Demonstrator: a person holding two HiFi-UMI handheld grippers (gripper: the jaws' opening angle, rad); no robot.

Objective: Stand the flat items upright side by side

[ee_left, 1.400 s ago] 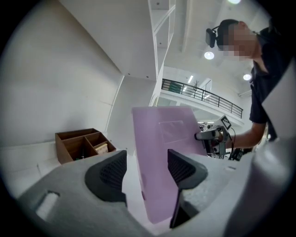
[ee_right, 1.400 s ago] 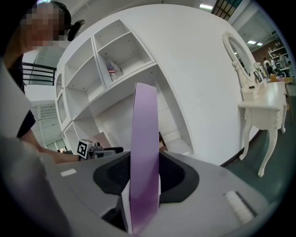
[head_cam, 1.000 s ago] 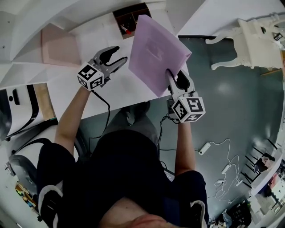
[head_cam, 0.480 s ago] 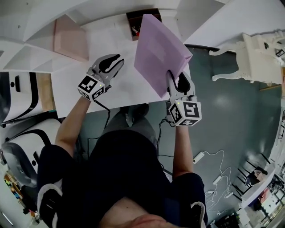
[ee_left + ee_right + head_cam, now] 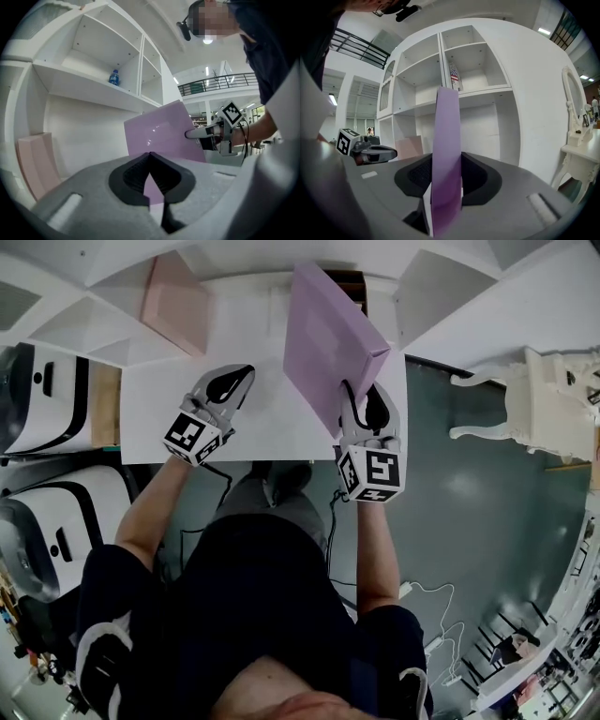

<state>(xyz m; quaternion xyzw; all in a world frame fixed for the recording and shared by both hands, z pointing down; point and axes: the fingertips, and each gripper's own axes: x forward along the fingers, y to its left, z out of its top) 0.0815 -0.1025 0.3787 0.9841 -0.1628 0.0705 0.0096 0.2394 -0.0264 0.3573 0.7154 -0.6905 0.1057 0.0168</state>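
Over the white desk top (image 5: 272, 423), in front of the shelf unit (image 5: 480, 79), a purple panel (image 5: 328, 338) stands on edge with its top leaning slightly away from the person. The right gripper (image 5: 361, 395) has its jaws clamped on the panel's near lower corner, one pad on each face. From where I stand I can't tell whether the bottom edge touches the desk. In the right gripper view the panel (image 5: 446, 154) shows edge-on, running straight up between the pads.

Well off to the left, a pink panel (image 5: 175, 304) is already upright in a lower bay of the shelves, leaning a little. The two are far apart, not side by side.

The left gripper (image 5: 242, 376) hovers over the desk between them, pointing towards the shelves. Its jaws have just been closing and now meet tip to tip with nothing between them.

A small blue bottle (image 5: 113, 77) sits on an upper shelf, and a white dressing table (image 5: 525, 395) stands on the floor to the right.
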